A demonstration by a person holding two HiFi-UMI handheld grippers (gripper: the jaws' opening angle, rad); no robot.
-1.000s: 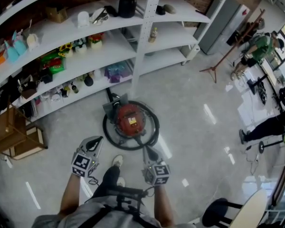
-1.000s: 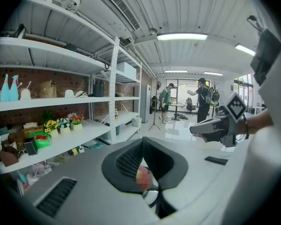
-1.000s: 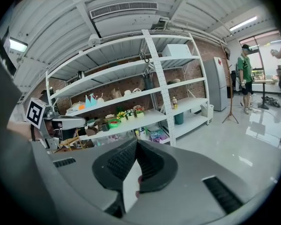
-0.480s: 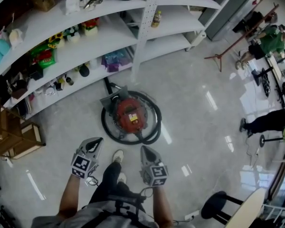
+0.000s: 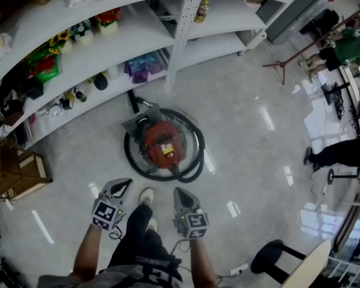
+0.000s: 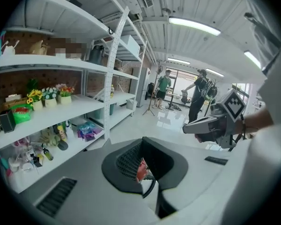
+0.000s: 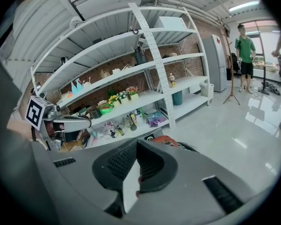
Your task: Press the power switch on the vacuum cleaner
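Observation:
The red vacuum cleaner [image 5: 163, 146] sits on the floor in front of the shelves, with its black hose [image 5: 132, 161] coiled round it. Both grippers hang near my legs, short of the vacuum and above the floor. My left gripper [image 5: 122, 185] is shut with nothing in it. My right gripper [image 5: 177, 192] is also shut and holds nothing. In the left gripper view, the left gripper [image 6: 141, 142] has its jaws meeting at the tip, and a sliver of the vacuum cleaner [image 6: 140, 170] shows behind them. In the right gripper view, the vacuum cleaner [image 7: 165, 140] peeks over the right gripper [image 7: 136, 144].
A white shelving unit [image 5: 180, 35] full of small items runs behind the vacuum. A wooden crate [image 5: 15, 176] stands at the left and a black stool [image 5: 270, 260] at the lower right. People [image 5: 342, 152] and a tripod stand [image 5: 297, 53] are off to the right. My white shoe [image 5: 146, 195] is between the grippers.
The head view has tilted, so the shelves slide up and out of frame. The right gripper has drifted slightly left. Both grippers stay shut and off the vacuum.

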